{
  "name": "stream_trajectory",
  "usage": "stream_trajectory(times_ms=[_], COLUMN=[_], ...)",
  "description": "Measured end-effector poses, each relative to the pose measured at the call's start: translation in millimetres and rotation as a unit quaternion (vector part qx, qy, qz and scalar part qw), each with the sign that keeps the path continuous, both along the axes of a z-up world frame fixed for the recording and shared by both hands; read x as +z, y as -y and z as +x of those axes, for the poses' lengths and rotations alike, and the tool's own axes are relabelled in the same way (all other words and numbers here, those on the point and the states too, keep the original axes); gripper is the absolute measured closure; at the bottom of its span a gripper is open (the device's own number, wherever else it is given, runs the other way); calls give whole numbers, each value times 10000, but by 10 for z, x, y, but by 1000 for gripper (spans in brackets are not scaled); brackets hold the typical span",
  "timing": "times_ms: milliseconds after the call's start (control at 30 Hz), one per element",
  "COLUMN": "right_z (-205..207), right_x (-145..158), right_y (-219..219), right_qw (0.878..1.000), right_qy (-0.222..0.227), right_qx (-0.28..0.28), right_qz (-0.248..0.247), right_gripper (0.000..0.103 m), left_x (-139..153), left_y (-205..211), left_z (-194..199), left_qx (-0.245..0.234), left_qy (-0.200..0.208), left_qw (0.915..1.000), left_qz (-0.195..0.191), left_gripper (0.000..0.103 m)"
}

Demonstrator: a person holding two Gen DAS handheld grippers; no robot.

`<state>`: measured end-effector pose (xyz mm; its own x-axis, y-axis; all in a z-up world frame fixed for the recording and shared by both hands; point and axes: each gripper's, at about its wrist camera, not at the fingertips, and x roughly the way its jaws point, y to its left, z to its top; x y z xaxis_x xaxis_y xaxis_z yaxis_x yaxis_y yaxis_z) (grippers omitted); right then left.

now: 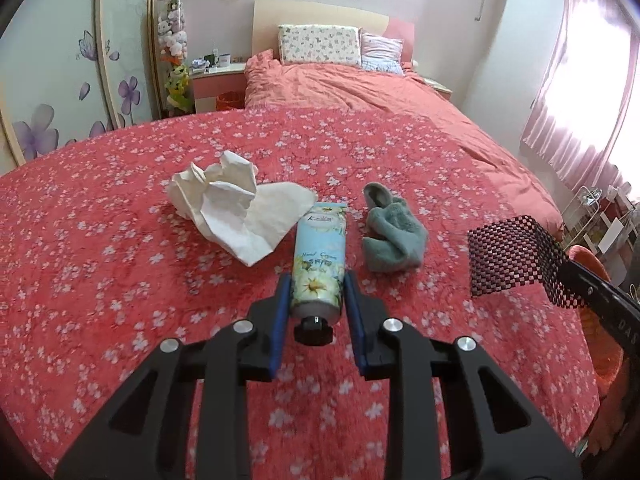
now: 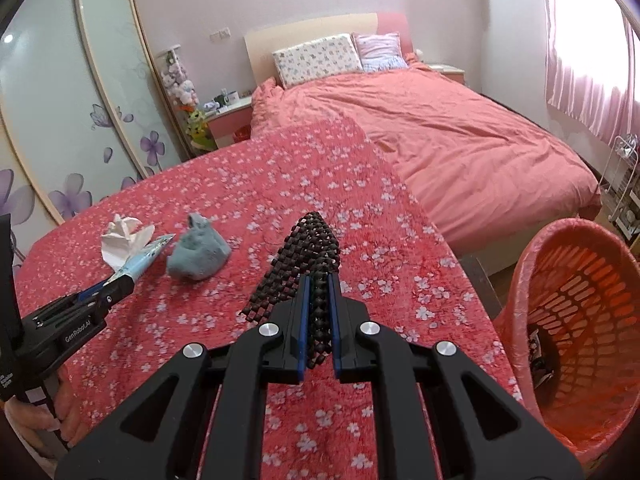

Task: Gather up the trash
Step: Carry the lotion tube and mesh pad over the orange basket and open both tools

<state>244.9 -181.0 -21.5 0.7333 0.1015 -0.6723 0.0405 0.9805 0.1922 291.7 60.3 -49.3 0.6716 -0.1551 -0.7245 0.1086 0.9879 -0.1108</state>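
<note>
left gripper (image 1: 316,292) jaws clamped on hand cream tube (image 1: 320,256), cap toward camera, long axis running up-frame; right gripper (image 2: 319,300) jaws clamped on black mesh (image 2: 316,240)

A crumpled white paper sheet (image 1: 236,212) lies on the red floral-cloth counter (image 1: 100,280). Just beside it a pale blue floral hand-cream tube (image 1: 320,256) points cap-first toward the camera, clamped near its black cap. A dark checkered mesh mat piece (image 2: 312,264) hangs pinched, above the cloth.
</note>
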Motion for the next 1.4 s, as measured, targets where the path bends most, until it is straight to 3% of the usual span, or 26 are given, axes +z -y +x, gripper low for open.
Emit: stream_trajectory(times_ms=[567,1000,1400], right_z=[-411,-733,-1012], right_x=[409,587,615], right_y=[134,451,1010], right_qw=[9982,9946,9884], right_qy=[598,948,1139], right_qx=[-108,-432,-998], right_qz=[5,10,115], right_gripper=[94,94,94], left_x=[623,971,1001], left_y=[104,696,1420], left_z=[-511,-810,-939], left_qx=[-299,-833,-1467], left_qy=[542,824,798], left_qw=[9979,9927,9848], left_qz=[-208,-285,-479], left_gripper=[76,76,76])
